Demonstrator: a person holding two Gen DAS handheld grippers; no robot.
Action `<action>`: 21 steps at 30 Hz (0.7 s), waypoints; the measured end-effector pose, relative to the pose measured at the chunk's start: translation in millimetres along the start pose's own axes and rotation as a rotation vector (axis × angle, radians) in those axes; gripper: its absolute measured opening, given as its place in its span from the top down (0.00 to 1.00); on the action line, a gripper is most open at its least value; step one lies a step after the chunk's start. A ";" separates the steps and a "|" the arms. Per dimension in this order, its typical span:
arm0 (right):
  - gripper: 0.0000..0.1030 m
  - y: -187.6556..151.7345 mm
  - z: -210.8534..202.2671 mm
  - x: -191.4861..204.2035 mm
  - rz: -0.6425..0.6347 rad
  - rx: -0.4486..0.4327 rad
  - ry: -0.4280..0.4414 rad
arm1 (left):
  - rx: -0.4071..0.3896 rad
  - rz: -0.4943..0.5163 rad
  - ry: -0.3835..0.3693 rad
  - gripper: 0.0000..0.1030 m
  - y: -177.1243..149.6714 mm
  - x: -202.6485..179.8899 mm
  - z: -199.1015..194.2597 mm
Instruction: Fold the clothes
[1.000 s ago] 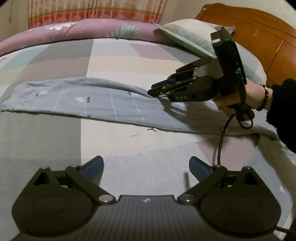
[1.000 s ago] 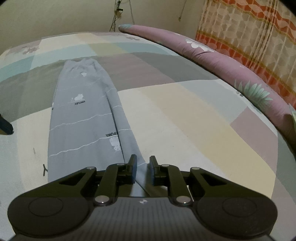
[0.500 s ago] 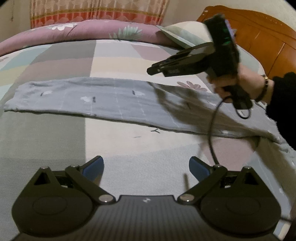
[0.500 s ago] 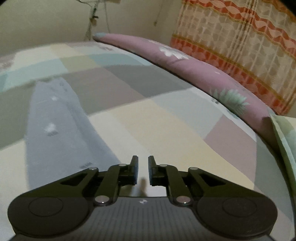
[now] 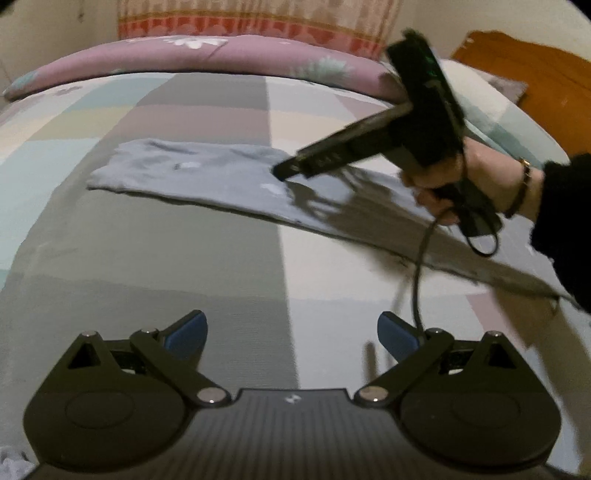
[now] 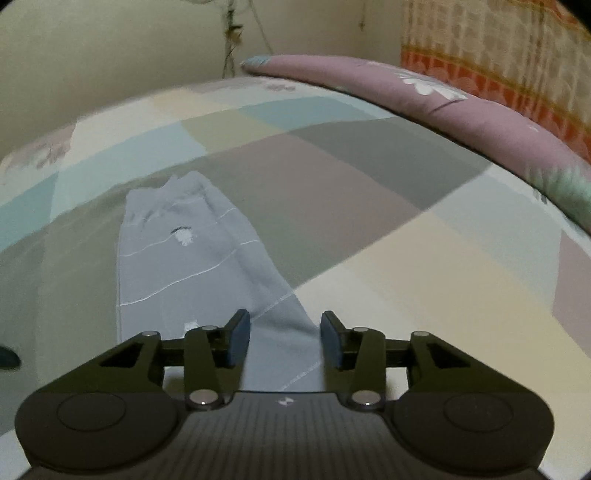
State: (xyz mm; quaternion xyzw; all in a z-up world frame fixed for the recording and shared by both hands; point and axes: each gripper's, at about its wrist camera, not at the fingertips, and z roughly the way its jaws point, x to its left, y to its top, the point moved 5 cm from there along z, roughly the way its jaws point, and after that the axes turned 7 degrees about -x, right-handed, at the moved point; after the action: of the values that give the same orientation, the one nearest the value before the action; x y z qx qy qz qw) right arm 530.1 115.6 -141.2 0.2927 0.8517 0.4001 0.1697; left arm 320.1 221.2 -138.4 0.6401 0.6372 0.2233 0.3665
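Note:
Long grey-blue trousers lie flat and stretched out across the patchwork bed, running from middle left to the right edge. My left gripper hovers open over the bare sheet in front of them, holding nothing. A hand holds my right gripper above the middle of the trousers, pointing left and blurred by motion. In the right wrist view the right gripper is open, with the trousers stretching away beneath and between its fingers, which do not grip the cloth.
The patchwork sheet covers the bed. A rolled purple floral quilt lines the far side under a curtain. A pillow and wooden headboard are at the right. A black cable hangs from the right gripper.
The right gripper rose off the trousers, travelled left along them and opened its fingers. The left gripper stayed open while its view swung left along the bed.

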 end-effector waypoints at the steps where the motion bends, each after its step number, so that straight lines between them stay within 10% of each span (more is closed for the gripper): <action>1: 0.53 -0.1 -10.4 -0.3 -0.010 -0.005 -0.001 | -0.003 -0.002 -0.001 0.05 0.6 0.4 -1.2; 10: 0.46 -55.4 -125.2 -12.0 0.059 0.035 -0.082 | -0.018 0.004 -0.019 0.05 4.1 -7.7 -5.8; 21: 0.33 -115.1 -161.0 40.9 0.213 0.062 0.005 | -0.020 0.034 -0.045 0.05 6.7 -27.5 -5.1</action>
State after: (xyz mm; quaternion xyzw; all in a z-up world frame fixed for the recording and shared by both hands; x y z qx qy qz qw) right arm 372.6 -10.7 -133.2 0.3855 0.8282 0.3901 0.1153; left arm 318.2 195.8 -125.2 0.6520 0.6157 0.2213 0.3833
